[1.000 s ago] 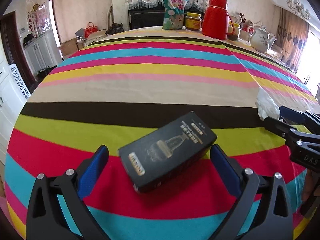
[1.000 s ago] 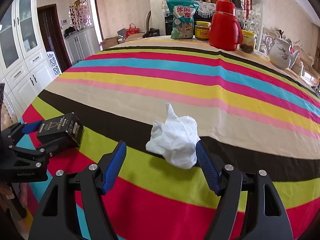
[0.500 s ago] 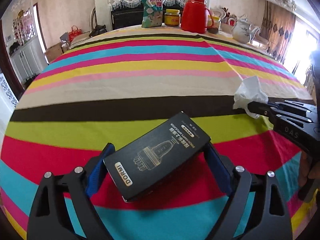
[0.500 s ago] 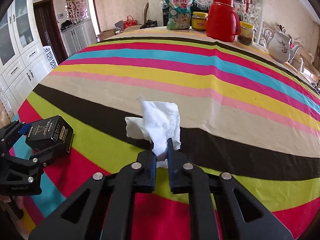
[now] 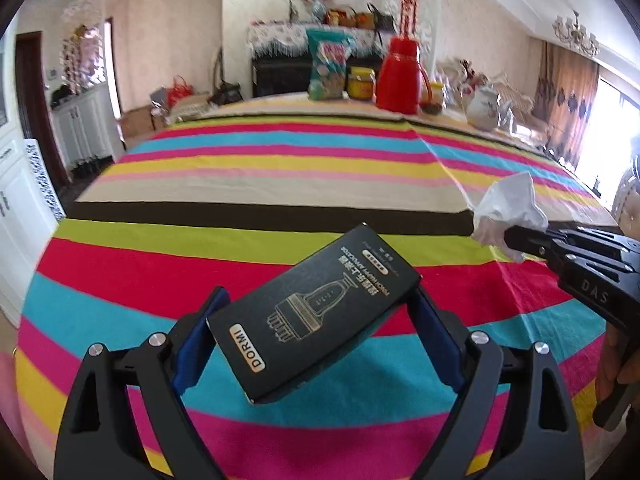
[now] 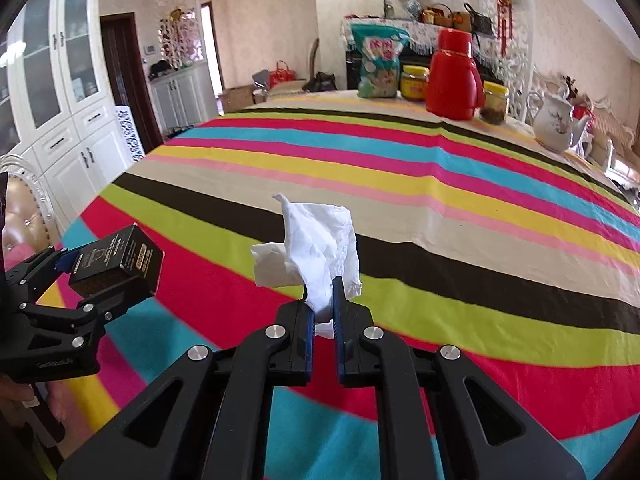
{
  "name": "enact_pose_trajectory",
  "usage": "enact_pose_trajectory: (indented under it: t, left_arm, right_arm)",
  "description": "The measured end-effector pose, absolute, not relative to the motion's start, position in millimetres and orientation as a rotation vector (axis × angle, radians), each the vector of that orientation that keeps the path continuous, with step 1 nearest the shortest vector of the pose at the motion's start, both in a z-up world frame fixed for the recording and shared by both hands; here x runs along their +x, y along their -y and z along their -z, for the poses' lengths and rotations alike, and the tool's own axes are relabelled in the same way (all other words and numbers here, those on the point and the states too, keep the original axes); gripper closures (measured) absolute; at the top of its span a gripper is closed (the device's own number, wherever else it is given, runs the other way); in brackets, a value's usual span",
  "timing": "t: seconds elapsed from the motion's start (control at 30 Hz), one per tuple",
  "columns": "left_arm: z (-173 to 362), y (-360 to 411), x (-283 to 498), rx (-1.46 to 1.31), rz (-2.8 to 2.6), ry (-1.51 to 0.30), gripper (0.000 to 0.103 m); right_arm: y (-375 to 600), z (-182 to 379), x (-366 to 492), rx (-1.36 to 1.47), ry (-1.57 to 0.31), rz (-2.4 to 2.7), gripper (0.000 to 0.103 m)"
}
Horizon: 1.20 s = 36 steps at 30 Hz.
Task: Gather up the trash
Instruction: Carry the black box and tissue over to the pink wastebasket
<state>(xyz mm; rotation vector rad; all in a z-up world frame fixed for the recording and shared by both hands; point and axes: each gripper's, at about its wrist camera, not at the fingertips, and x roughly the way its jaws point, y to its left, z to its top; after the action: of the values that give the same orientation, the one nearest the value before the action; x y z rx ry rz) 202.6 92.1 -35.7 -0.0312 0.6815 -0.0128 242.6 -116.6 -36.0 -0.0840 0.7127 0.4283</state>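
Left wrist view: striped counter (image 5: 280, 168) fills the frame. Left tongs (image 5: 316, 340) clamp the black box (image 5: 312, 316), lifted off the cloth (slightly tilted). Right tongs (image 6: 323, 312) pinch the white tissue (image 6: 316, 240) tight, also airborne. Step: both pieces picked up. Next likely needs a bin; none is visible here.

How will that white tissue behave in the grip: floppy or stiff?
Probably floppy: the tissue is crumpled, with loose folds around the right gripper. Likely very light and compressible, since the jaws have closed almost fully on it.
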Motion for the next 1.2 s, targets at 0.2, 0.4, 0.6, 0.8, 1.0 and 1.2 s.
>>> enact_pose_trajectory:
  t: [0.2,0.4,0.6,0.8,1.0,1.2]
  left_arm:
    - [19,-97,165,-0.057,-0.018,-0.605,0.016]
    - [7,-103,137,-0.066,-0.042,-0.558,0.016]
    - [-4,-111,108,-0.062,-0.076,-0.507,0.016]
    - [-11,-130,85,-0.079,-0.118,-0.474,0.016]
    - [-14,-157,59,-0.107,-0.166,-0.444,0.016]
    - [-18,-190,30,-0.132,-0.222,-0.405,0.016]
  right_arm:
    - [106,24,209,-0.092,-0.666,-0.469,0.094]
    - [97,15,180,-0.091,-0.634,-0.503,0.094]
    - [81,10,157,-0.107,-0.613,-0.546,0.094]
    - [61,3,139,-0.121,-0.584,-0.588,0.094]
    - [32,-1,128,-0.135,-0.568,-0.639,0.094]
    - [-2,-5,111,-0.145,-0.538,-0.723,0.094]
